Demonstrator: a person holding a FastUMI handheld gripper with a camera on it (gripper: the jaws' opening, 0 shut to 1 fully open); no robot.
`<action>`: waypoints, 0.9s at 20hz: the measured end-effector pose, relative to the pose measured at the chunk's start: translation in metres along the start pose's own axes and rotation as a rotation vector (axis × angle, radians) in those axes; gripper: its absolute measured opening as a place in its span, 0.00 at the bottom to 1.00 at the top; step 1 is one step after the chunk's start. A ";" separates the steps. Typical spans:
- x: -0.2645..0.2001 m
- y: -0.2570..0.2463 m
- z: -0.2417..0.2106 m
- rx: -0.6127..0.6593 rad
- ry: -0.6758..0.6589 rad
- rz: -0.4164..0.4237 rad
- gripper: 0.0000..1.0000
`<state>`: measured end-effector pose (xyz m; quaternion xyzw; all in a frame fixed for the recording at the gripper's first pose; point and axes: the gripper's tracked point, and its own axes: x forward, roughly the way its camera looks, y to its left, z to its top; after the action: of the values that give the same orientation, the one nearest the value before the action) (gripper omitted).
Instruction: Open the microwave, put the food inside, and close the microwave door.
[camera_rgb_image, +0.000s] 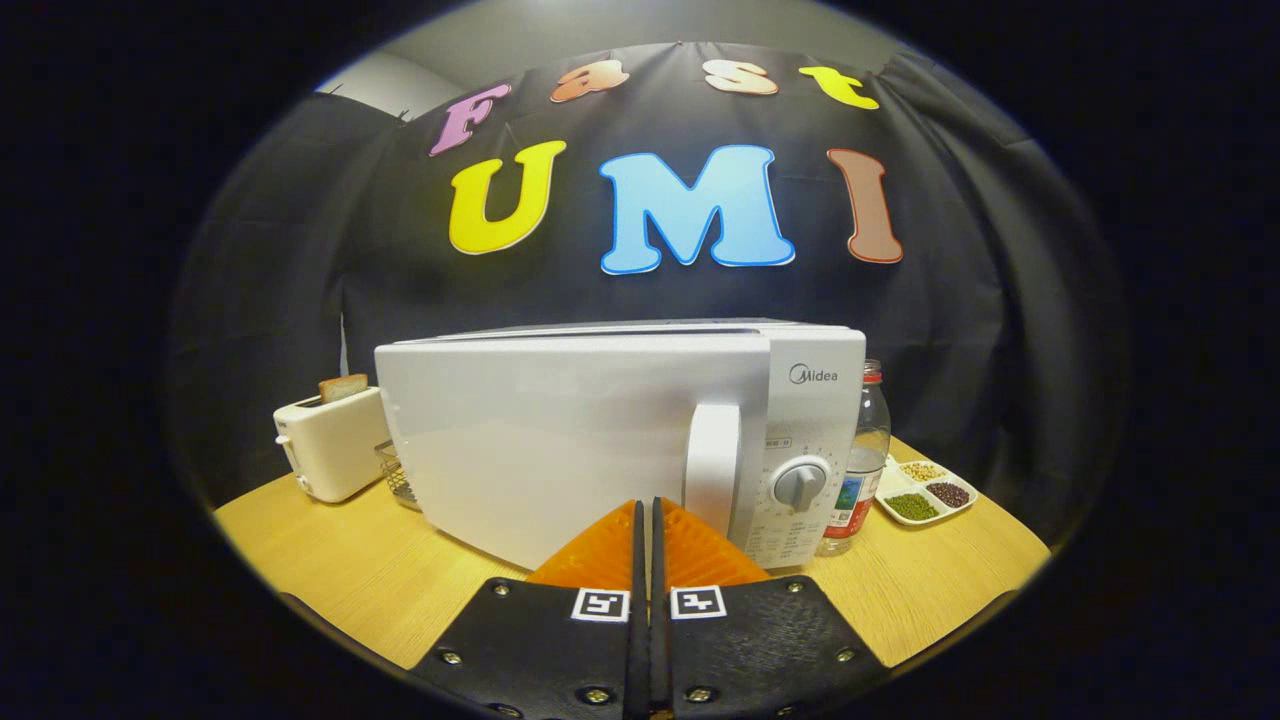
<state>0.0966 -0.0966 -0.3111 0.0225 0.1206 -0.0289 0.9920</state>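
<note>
A white microwave (600, 430) stands on the wooden table (330, 570) with its door closed. Its vertical white handle (712, 468) sits at the door's right side, beside a round dial (798, 483). My gripper (646, 505) is low in front of the door, a little left of the handle. Its fingers are pressed together with nothing between them, and their tips stop just short of the door.
A white toaster (330, 445) with a slice of bread (343, 387) stands left of the microwave, with a wire basket (398, 478) between them. To the right are a water bottle (858, 465) and a white tray (925, 492) of beans and grains.
</note>
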 end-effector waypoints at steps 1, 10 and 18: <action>0.008 -0.003 0.002 0.000 -0.006 -0.014 0.01; 0.049 -0.005 0.010 -0.067 -0.056 -0.147 0.01; 0.056 -0.010 0.009 -0.101 -0.061 -0.160 0.03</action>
<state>0.1526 -0.1097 -0.3162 -0.0380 0.0930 -0.1026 0.9896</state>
